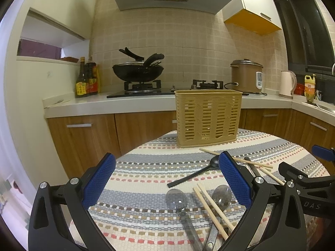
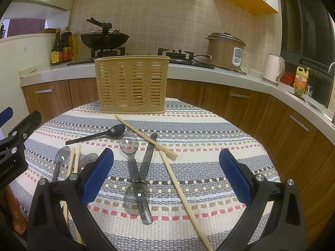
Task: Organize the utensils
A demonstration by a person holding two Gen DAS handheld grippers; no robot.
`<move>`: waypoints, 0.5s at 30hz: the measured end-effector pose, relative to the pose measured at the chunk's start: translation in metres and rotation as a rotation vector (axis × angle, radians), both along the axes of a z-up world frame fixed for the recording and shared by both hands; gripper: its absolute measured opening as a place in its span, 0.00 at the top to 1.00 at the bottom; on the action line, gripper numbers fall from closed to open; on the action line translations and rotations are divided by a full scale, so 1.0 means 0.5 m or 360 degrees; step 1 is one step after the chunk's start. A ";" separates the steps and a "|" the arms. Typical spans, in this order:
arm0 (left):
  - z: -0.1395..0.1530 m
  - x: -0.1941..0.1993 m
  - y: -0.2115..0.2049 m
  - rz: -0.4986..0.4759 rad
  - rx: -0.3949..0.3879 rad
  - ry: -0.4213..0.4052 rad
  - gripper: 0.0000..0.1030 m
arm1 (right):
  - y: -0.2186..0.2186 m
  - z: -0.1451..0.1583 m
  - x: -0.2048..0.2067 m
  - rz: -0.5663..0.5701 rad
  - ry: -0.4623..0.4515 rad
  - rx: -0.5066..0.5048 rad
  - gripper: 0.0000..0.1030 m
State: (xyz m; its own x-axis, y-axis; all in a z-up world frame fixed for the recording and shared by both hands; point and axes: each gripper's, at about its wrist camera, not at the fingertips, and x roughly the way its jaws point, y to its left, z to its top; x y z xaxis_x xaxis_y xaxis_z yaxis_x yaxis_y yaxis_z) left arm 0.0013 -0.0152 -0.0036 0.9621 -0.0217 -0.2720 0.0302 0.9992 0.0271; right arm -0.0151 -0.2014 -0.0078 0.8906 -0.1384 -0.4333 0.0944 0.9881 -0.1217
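Note:
A tan slotted utensil basket (image 1: pixel 207 118) (image 2: pixel 131 83) stands upright at the far edge of the striped mat. Loose on the mat lie a black spoon (image 1: pixel 194 172) (image 2: pixel 98 135), several clear grey plastic spoons (image 1: pixel 178 200) (image 2: pixel 130 148), and wooden chopsticks (image 1: pixel 211 207) (image 2: pixel 146 136). My left gripper (image 1: pixel 167 182) is open above the mat's left side, with spoons and a chopstick pair between its blue pads. My right gripper (image 2: pixel 166 173) is open over two crossed clear spoons and a long chopstick (image 2: pixel 184 198). Neither holds anything.
The striped mat (image 2: pixel 209 129) covers a small round table. Behind it runs a counter with a wok on a gas stove (image 1: pixel 138 71), sauce bottles (image 1: pixel 85 79), a brown rice cooker (image 2: pixel 226 51), a pink kettle (image 2: pixel 274 69) and a yellow bottle (image 2: pixel 301 79).

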 end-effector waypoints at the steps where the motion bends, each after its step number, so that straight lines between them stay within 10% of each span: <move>1: 0.000 0.000 0.000 0.0000 -0.0001 0.0001 0.07 | 0.000 0.000 0.000 -0.0001 0.0001 0.0000 0.06; 15: -0.001 -0.001 0.000 -0.0003 -0.0001 0.0002 0.07 | -0.001 -0.004 0.013 -0.0049 0.0043 -0.0022 0.06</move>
State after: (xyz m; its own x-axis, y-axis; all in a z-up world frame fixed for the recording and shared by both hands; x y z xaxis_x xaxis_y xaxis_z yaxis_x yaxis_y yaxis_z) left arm 0.0007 -0.0151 -0.0040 0.9616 -0.0239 -0.2734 0.0324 0.9991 0.0266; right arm -0.0085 -0.2018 -0.0101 0.8737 -0.1718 -0.4551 0.1214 0.9830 -0.1380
